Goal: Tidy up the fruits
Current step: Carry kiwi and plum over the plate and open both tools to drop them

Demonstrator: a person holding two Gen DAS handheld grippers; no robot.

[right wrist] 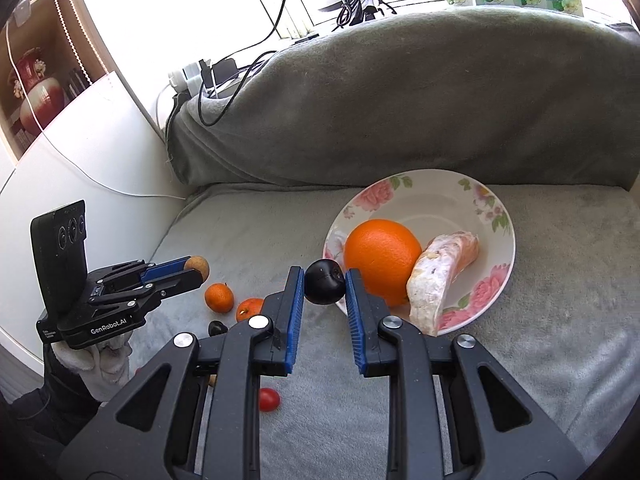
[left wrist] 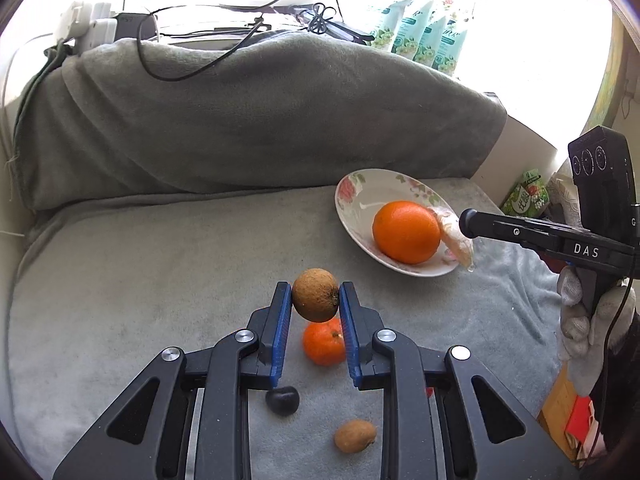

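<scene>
A brown round fruit (left wrist: 315, 295) is clamped between the blue pads of the left gripper (left wrist: 315, 298) and is held clear of the grey blanket (left wrist: 160, 280), with a small mandarin (left wrist: 324, 342) seen on the blanket directly beneath it. A dark plum (right wrist: 325, 282) is pinched between the pads of the right gripper (right wrist: 325, 286) and is held just beside the near-left rim of the floral plate (right wrist: 496, 256); whether it touches the rim cannot be told. On the plate a large orange (right wrist: 382, 260) is seen, and a wrapped pale orange wedge (right wrist: 438, 276) is leaned against its right side. Left on the blanket, well apart from the plate, are a second mandarin (right wrist: 219, 297) beside the first, another dark plum (left wrist: 282, 399), a second brown fruit (left wrist: 355, 435) and a red cherry tomato (right wrist: 269, 399). In the right wrist view the left gripper is shown at the far left, raised above the two mandarins, with its fruit at the fingertips. Both devices are gripped by white-gloved hands (left wrist: 588, 320). A long grey-covered bolster (right wrist: 400, 92) is laid behind the plate, and black cables (left wrist: 240, 40) are draped over its top
</scene>
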